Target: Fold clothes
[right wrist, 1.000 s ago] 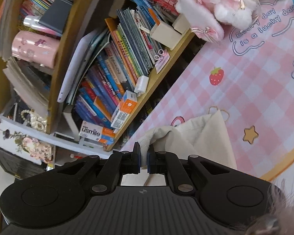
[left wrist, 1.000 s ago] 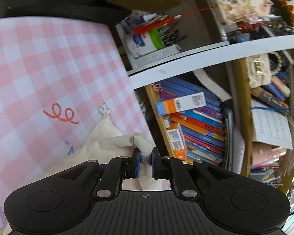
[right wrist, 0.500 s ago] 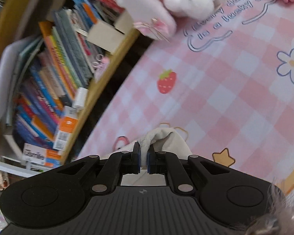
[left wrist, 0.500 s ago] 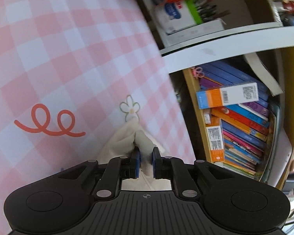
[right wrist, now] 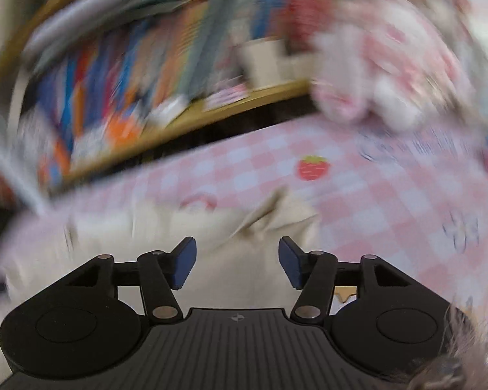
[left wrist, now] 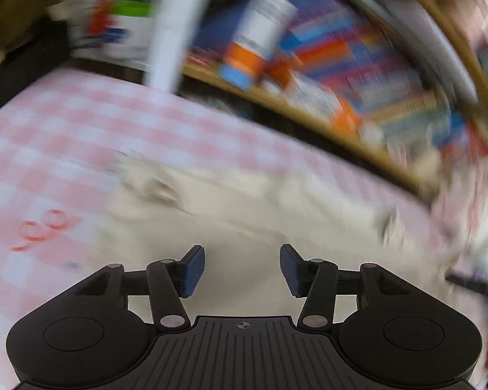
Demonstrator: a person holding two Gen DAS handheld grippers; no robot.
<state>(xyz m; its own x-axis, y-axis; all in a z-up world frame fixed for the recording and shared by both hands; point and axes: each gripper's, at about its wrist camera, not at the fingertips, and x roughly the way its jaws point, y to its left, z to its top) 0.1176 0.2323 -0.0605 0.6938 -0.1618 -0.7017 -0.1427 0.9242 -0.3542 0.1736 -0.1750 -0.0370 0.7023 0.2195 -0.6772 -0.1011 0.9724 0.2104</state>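
- The left gripper (left wrist: 242, 268) has just been opening. Its jaws stand apart and nothing is between them.
- The right gripper (right wrist: 237, 265) has just been opening too, with nothing in its gap.
- The cream cloth (left wrist: 244, 214) lies flat on the pink checked mat (left wrist: 48, 136), just ahead of and under both grippers.
- Only the right view shows a strawberry picture (right wrist: 312, 167) and a fluffy pink toy (right wrist: 374, 74).
- Only the left view shows a red curly mark (left wrist: 42, 229).
- Both views are blurry, with a bookshelf (right wrist: 140, 74) behind.
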